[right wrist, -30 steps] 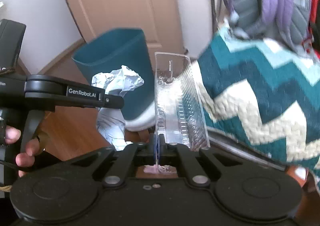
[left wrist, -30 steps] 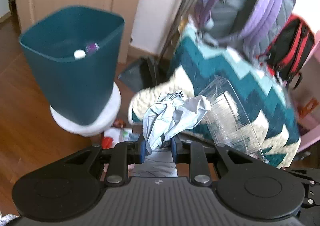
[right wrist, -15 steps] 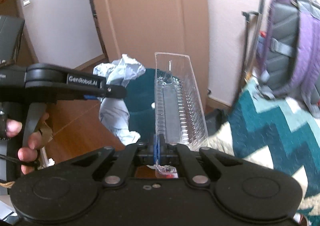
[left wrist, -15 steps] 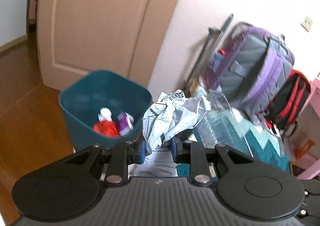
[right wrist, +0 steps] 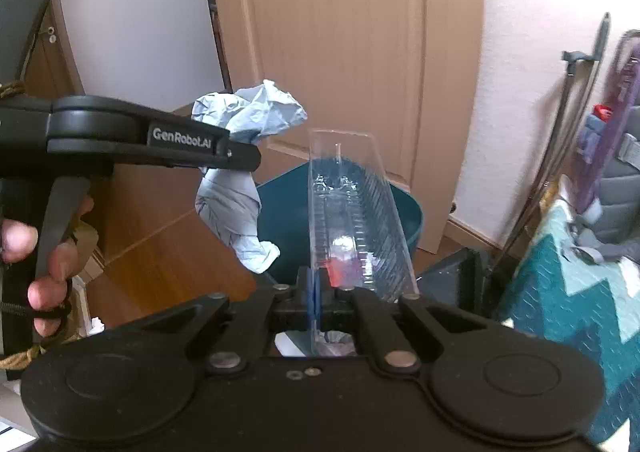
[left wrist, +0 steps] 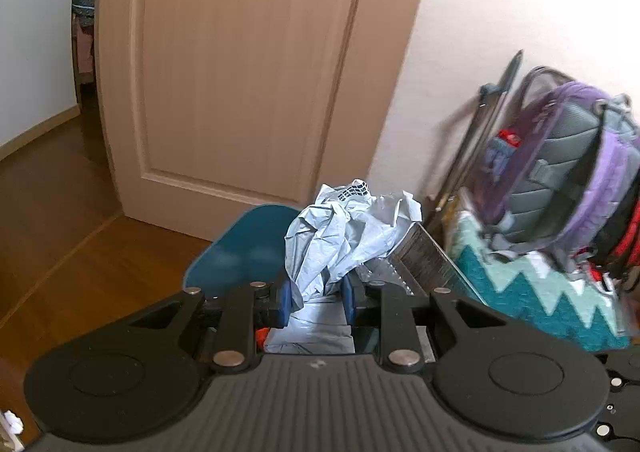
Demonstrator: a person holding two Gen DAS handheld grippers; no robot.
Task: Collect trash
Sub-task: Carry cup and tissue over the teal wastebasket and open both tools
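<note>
Closest to me, my left gripper (left wrist: 316,298) has its blue pads (left wrist: 285,300) pressed in on a crumpled pale-blue plastic bag (left wrist: 344,236), which bulges up above the fingers and hangs down below them. From the right wrist view, that same gripper reaches in from the left with my fingers (right wrist: 44,264) wrapped round its handle. My right gripper (right wrist: 316,294) is pinched nearly flat on the thin edge of a clear plastic tray (right wrist: 352,219), which stands up and away from the jaws, ridged along its length. Just beyond both pieces of trash is the teal bin (right wrist: 412,219), its open mouth beneath and behind the tray and the bag; something red shows through the clear plastic, too blurred to name. To the right lies a teal and white zigzag blanket (right wrist: 568,292), with a purple and grey backpack (left wrist: 568,171) above it. Furthest off stand the beige door (left wrist: 248,71) and the pale wall (right wrist: 532,51), with wooden floor (left wrist: 60,252) to the left.
</note>
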